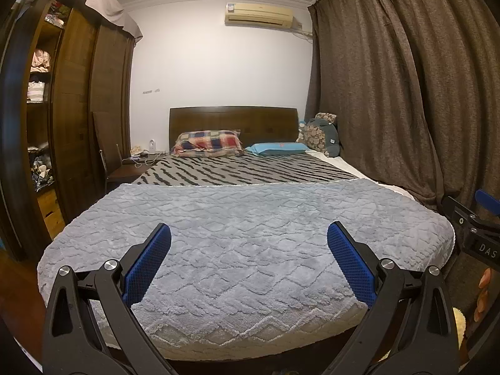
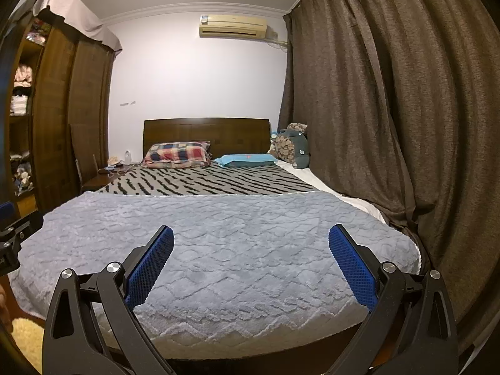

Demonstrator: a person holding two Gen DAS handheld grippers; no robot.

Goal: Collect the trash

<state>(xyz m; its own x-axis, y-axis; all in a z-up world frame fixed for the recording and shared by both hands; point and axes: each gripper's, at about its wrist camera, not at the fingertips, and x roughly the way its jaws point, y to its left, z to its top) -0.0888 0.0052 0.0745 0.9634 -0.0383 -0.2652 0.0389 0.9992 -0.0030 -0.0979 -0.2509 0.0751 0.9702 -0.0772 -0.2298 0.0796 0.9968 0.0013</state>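
Note:
No trash shows in either view. My left gripper (image 1: 249, 234) is open at the foot of a bed, its blue pads (image 1: 147, 262) spread wide with nothing between them. My right gripper (image 2: 251, 236) is also open and empty, held level over the same grey fluffy blanket (image 2: 218, 243). The right gripper's black body (image 1: 478, 234) shows at the right edge of the left wrist view, and the left gripper's body (image 2: 15, 237) at the left edge of the right wrist view.
The bed (image 1: 250, 218) carries a zebra-striped cover (image 1: 243, 170), a plaid pillow (image 1: 207, 143), a blue pillow (image 1: 276, 149) and plush toys (image 1: 323, 134). Brown curtains (image 1: 390, 93) hang on the right. A wooden wardrobe (image 1: 78, 109) stands left, with a cluttered nightstand (image 1: 140, 159) beside the headboard.

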